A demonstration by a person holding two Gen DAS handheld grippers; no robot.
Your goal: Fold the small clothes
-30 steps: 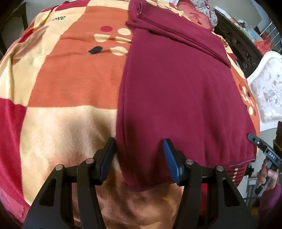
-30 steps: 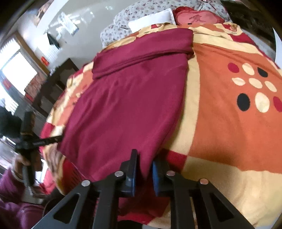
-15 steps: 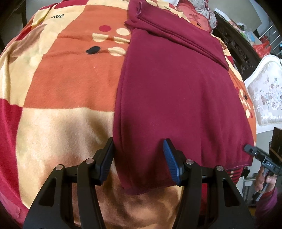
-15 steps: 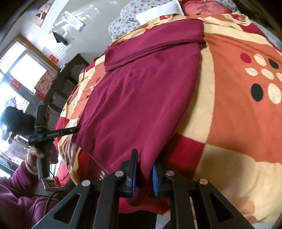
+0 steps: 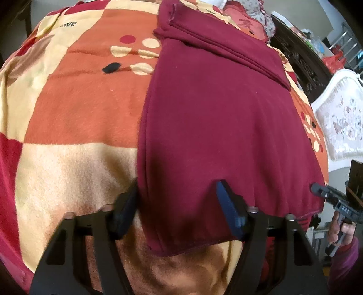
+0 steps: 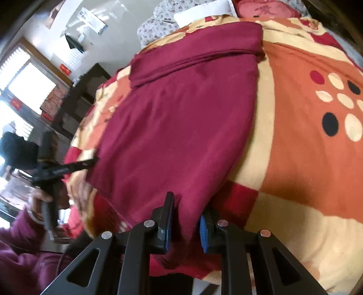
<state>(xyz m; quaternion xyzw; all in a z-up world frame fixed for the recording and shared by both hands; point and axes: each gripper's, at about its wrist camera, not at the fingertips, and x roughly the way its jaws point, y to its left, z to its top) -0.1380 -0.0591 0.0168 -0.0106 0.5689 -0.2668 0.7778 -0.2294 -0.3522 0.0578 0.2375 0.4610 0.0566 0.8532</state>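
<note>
- Two near corners of the dark red knit garment (image 5: 215, 127) on the orange patterned blanket (image 5: 74, 118) — one per gripper.
- Left gripper (image 5: 177, 204): jaws closing around its corner.
- Right gripper (image 6: 185, 217): clamped on the other corner.

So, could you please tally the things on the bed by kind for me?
Maroon garment: 1
Patterned blanket: 1
Red cushion: 1
White pillow: 1
Grippers: 2, left and right
Total: 6

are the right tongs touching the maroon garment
Touching. In the right wrist view the right tongs are pinched on the garment at its near corner, with cloth filling the narrow gap between the pads.
</note>
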